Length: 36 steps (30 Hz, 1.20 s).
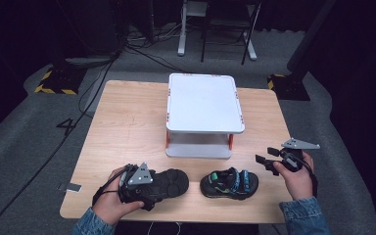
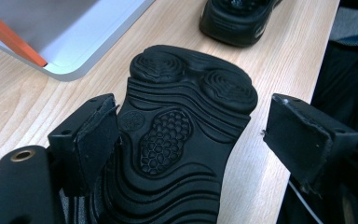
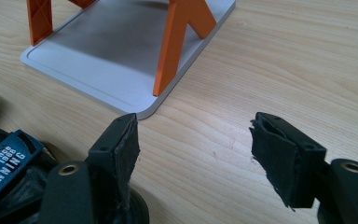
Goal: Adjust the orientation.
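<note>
Two black sandals lie at the table's (image 1: pixel 127 127) front edge. The left sandal (image 1: pixel 169 183) is turned over, its ribbed sole (image 2: pixel 182 140) facing up. My left gripper (image 1: pixel 152 188) straddles its heel end. In the left gripper view, the left gripper (image 2: pixel 191 106) has one pad against the sole's edge and the other clear of it, so it is open. The right sandal (image 1: pixel 229 183) rests upright with blue and green straps (image 3: pixel 9 163). To its right, my right gripper (image 1: pixel 267 155) hovers open over bare wood (image 3: pixel 196 123), nothing between its jaws.
A white two-tier stand (image 1: pixel 203 103) with orange legs (image 3: pixel 172 51) occupies the table's middle back. Its lower plate (image 2: pixel 74 42) ends just beyond both sandals. Cables (image 1: pixel 93 83), chair legs (image 1: pixel 225 34) and hazard-striped bases (image 1: pixel 56 83) are on the floor behind.
</note>
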Each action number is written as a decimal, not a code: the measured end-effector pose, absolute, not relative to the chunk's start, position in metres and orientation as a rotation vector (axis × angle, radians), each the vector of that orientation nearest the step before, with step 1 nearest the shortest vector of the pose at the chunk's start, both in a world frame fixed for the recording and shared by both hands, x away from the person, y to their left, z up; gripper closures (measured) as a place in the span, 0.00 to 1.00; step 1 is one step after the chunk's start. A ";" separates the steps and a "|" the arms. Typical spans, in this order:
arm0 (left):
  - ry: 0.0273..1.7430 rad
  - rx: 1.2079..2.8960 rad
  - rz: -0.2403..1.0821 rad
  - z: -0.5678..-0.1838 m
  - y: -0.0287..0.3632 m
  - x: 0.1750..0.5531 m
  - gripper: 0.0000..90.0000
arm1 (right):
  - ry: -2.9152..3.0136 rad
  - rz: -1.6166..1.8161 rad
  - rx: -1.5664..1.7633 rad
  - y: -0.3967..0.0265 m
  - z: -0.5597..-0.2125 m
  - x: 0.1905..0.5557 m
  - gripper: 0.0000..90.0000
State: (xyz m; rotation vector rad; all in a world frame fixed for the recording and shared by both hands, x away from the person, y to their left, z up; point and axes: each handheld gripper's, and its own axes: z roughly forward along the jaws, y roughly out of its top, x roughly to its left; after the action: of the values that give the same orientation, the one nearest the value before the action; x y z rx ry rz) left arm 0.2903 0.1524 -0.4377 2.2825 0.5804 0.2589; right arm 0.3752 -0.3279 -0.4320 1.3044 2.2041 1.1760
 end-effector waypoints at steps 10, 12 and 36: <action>0.423 2.296 0.420 -0.451 0.157 0.285 0.20 | 2.212 1.171 1.299 -0.326 -0.434 0.376 0.36; 0.452 2.276 0.429 -0.452 0.159 0.288 0.27 | 2.213 1.171 1.300 -0.325 -0.434 0.375 0.36; 0.847 2.018 0.295 -0.450 0.188 0.326 0.40 | 2.185 1.172 1.329 -0.337 -0.437 0.364 0.36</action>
State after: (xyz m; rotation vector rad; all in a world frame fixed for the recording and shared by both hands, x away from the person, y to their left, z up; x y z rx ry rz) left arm 0.3258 0.1882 -0.4498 2.0182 0.8465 0.2953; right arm 0.3638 -0.3368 -0.4366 1.3293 2.1852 1.1717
